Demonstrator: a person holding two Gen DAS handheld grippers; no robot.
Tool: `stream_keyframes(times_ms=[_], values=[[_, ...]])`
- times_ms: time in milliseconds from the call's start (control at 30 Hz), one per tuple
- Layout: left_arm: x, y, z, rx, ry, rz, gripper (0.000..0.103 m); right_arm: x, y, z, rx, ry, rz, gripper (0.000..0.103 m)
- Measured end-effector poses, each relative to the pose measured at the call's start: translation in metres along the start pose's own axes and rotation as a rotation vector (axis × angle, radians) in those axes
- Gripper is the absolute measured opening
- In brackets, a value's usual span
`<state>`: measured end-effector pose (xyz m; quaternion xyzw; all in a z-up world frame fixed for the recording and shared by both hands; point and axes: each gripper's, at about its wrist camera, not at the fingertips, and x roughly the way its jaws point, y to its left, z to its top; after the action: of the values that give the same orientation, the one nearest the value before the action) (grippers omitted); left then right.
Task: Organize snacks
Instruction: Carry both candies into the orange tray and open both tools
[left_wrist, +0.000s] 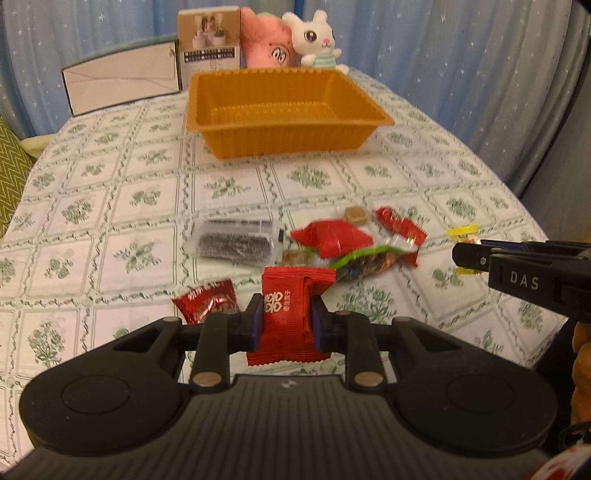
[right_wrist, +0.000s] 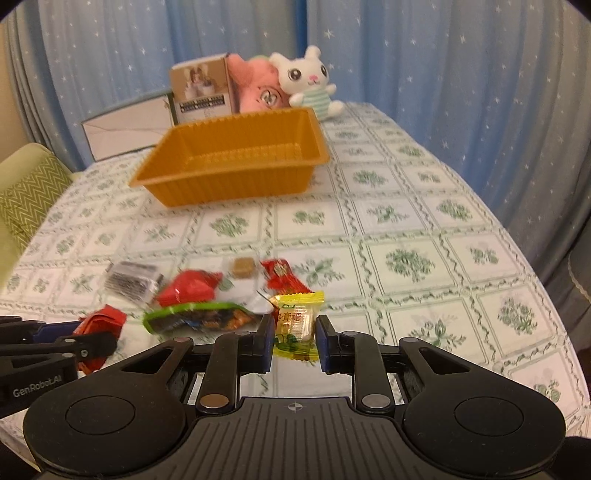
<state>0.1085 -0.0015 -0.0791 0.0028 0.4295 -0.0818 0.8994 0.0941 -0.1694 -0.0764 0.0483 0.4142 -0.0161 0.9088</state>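
My left gripper (left_wrist: 286, 314) is shut on a red snack packet (left_wrist: 291, 306) with white print, held near the table's front. My right gripper (right_wrist: 293, 328) is shut on a yellow candy packet (right_wrist: 297, 321); it also shows in the left wrist view (left_wrist: 465, 251). An orange plastic basket (left_wrist: 284, 122) stands empty at the far middle of the table, also in the right wrist view (right_wrist: 232, 173). Between it and the grippers lie loose snacks: a dark packet (left_wrist: 234, 242), red packets (left_wrist: 330, 238), a green-edged packet (left_wrist: 365, 262), a brown cube (left_wrist: 355, 215), and a red packet (left_wrist: 207, 301) at the near left.
A white box (left_wrist: 122, 79), a printed carton (left_wrist: 208, 44), a pink plush (left_wrist: 266, 44) and a white rabbit plush (left_wrist: 317, 40) stand behind the basket. Blue star curtains hang around the table. A green cushion (left_wrist: 11, 173) sits at the left edge.
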Motion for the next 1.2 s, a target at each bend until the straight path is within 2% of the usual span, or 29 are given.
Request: stream_keyframes(times_ms=[300, 600, 933, 1200], values=[[-0.016, 0.001, 0.021, -0.01, -0.053, 0.001, 0.023, -0.017, 0.011, 0.024, -0.029, -0.06, 0.034, 0.024], [-0.016, 0.004, 0.056, -0.013, -0.106, -0.002, 0.023, -0.017, 0.008, 0.052, -0.047, -0.101, 0.054, 0.024], [0.006, 0.015, 0.118, -0.021, -0.157, -0.018, 0.023, 0.012, 0.007, 0.103, -0.06, -0.138, 0.096, 0.024], [0.043, 0.034, 0.164, -0.05, -0.158, -0.026, 0.023, 0.061, 0.004, 0.154, -0.02, -0.122, 0.149, 0.024]])
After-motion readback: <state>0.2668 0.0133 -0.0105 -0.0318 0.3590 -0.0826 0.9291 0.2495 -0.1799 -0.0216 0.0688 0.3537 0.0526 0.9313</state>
